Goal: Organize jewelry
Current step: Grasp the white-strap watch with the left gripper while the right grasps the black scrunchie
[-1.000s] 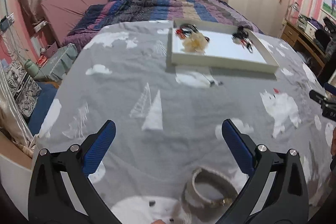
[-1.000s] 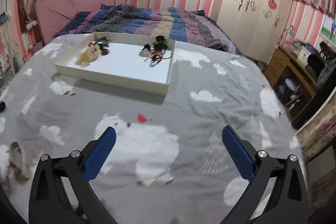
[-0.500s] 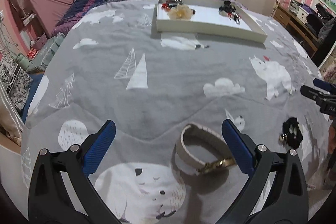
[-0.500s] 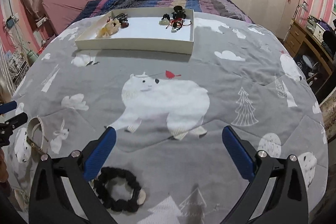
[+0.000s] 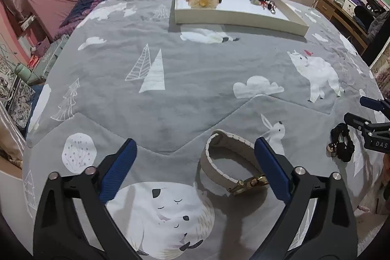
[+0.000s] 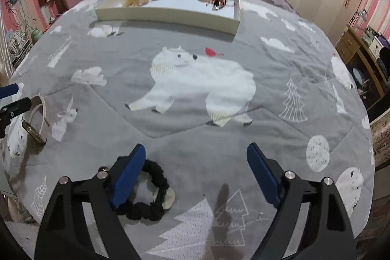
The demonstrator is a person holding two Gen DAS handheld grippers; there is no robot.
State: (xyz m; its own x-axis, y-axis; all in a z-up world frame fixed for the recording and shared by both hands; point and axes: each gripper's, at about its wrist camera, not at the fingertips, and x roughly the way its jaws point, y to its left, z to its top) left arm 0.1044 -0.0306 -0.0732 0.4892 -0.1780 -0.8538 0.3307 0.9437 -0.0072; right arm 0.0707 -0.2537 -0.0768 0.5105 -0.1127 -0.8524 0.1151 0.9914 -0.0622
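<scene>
Two grippers are held above a grey printed blanket (image 5: 185,99) spread over a bed. The left gripper (image 5: 195,169) is seen with its jaws wide but closing; a beige watch (image 5: 231,162) with a gold case lies on the blanket at about four o'clock between the blue pads, its case just beside the right-hand pad, though contact cannot be told. Bare blanket is left at the left pad, towards nine o'clock.

The right gripper (image 6: 196,174) is likewise closing with a wide gap; a black scrunchie (image 6: 148,191) lies at eight o'clock, partly hidden behind the left pad. Open blanket is left at three o'clock.

At twelve o'clock, well apart from both, a white tray (image 6: 170,14) holding small accessories is set near the far edge of the blanket, with clear blanket in between.
</scene>
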